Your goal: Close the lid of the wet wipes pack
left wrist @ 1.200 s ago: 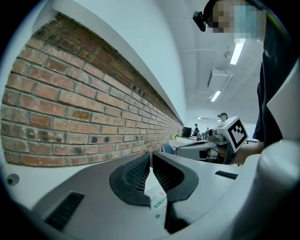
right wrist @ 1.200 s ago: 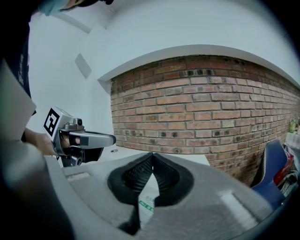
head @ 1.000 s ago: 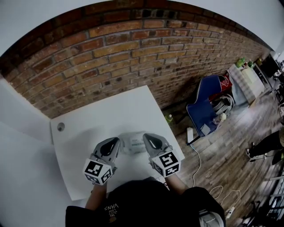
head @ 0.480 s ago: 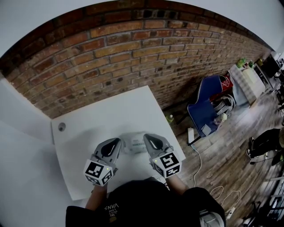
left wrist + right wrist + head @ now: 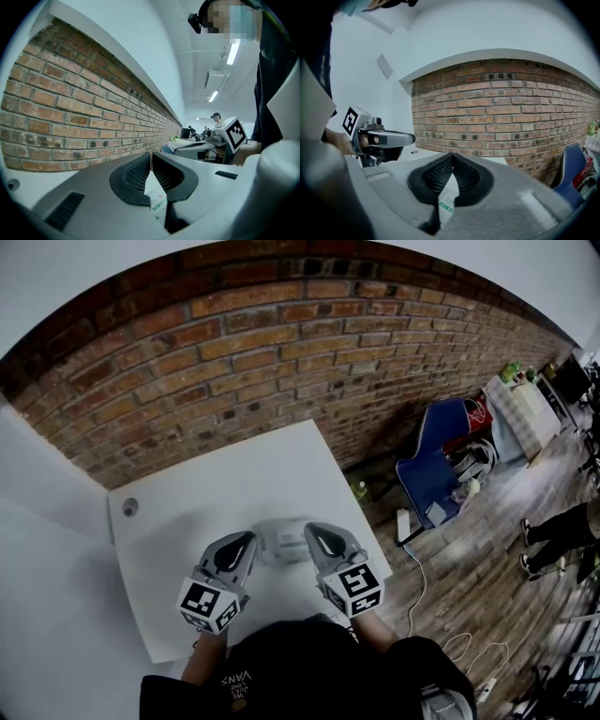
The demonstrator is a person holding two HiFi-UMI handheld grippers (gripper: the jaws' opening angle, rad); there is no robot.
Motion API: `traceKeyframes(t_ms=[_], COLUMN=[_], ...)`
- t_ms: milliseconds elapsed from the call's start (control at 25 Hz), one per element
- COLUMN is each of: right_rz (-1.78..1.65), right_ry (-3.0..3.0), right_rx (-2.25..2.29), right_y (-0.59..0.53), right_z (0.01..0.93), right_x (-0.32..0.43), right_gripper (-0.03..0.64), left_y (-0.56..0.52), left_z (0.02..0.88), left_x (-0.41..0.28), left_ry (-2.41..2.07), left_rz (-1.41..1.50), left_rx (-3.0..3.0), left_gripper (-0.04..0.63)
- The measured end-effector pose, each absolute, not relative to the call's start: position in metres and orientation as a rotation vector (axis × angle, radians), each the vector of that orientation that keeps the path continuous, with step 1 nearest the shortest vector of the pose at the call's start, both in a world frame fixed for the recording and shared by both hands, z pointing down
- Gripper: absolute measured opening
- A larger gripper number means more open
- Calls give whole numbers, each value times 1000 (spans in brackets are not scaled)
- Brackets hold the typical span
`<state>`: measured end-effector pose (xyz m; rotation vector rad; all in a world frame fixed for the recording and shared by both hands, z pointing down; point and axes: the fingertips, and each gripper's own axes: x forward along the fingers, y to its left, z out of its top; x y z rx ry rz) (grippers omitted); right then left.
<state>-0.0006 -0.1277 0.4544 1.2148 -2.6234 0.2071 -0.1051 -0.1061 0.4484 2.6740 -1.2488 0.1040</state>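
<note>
Head view is showing the wet wipes pack (image 5: 279,542) lying on the white table (image 5: 234,474), just below the centre of the frame. The left gripper (image 5: 247,540) is sitting at its left end and the right gripper (image 5: 311,532) at its right end. Nothing around the pack is changing — both grippers are staying exactly where they were a second ago, and the pack is not shifting either. Only a person (image 5: 562,535) at the far right edge is moving across the wooden floor.

Each gripper's own view is showing its jaws drawn together at the tips. The pack's printed wrapper is peeking through the gap lower down, and neither gripper seems to be clamping it. Whether the lid is lying flat is too small to tell. Judging by the stillness, the holder is either pausing before the closing press or resting after it.
</note>
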Motion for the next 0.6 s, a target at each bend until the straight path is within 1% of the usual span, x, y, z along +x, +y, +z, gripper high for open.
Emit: traceKeyframes(t_ms=[240, 600], right_rz=[208, 211], right_ry=[-2624, -2624], right_rx=[1212, 1212], right_y=[-128, -128], right_z=[455, 456], right_x=[-3, -1], right_gripper=[-3, -3], left_y=[-105, -103], left_z=[448, 451], left_x=[-105, -102], left_ry=[-1242, -1230], left_rz=[111, 131], left_rx=[2681, 2686], left_gripper=[11, 9])
